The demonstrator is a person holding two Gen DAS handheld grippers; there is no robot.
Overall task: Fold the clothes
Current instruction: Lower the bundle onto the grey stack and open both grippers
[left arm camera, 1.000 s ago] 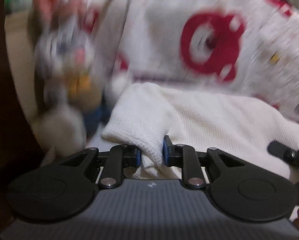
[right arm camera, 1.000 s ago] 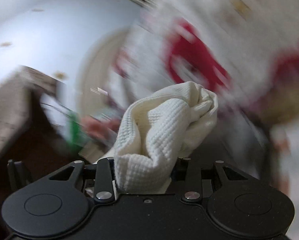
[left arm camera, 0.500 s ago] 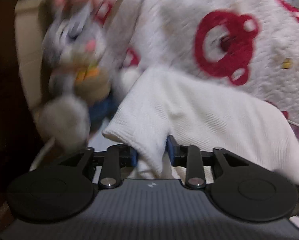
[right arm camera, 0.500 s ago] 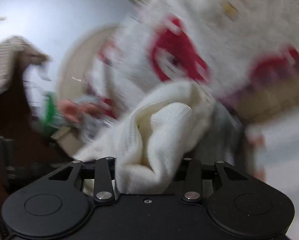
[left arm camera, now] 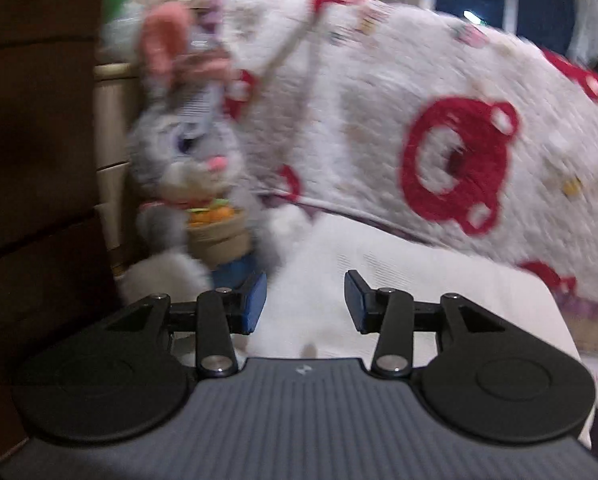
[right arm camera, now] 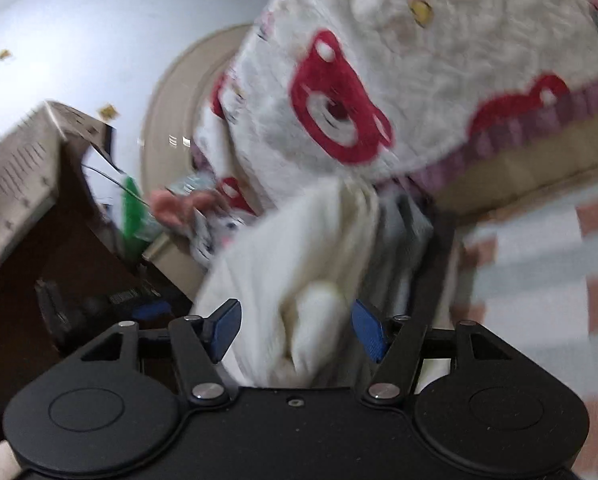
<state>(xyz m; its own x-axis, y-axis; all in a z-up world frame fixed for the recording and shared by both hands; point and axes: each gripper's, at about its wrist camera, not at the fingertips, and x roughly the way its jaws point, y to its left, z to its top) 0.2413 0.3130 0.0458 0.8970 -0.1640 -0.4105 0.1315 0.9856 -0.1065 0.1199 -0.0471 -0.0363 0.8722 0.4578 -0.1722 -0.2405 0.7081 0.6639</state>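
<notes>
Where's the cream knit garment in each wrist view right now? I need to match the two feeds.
Left wrist: cream knit garment lies low centre, between the open left gripper fingers.
Right wrist: it hangs centre, between the open right gripper fingers.
Shared landmark: the red bear-print blanket behind it.

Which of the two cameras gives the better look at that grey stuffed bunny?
The left wrist view: the grey stuffed bunny sits upright there, with face, pink ear and carrot pot visible, though blurred. The right wrist view shows only a small pinkish smear of it beside the cream garment.
</notes>
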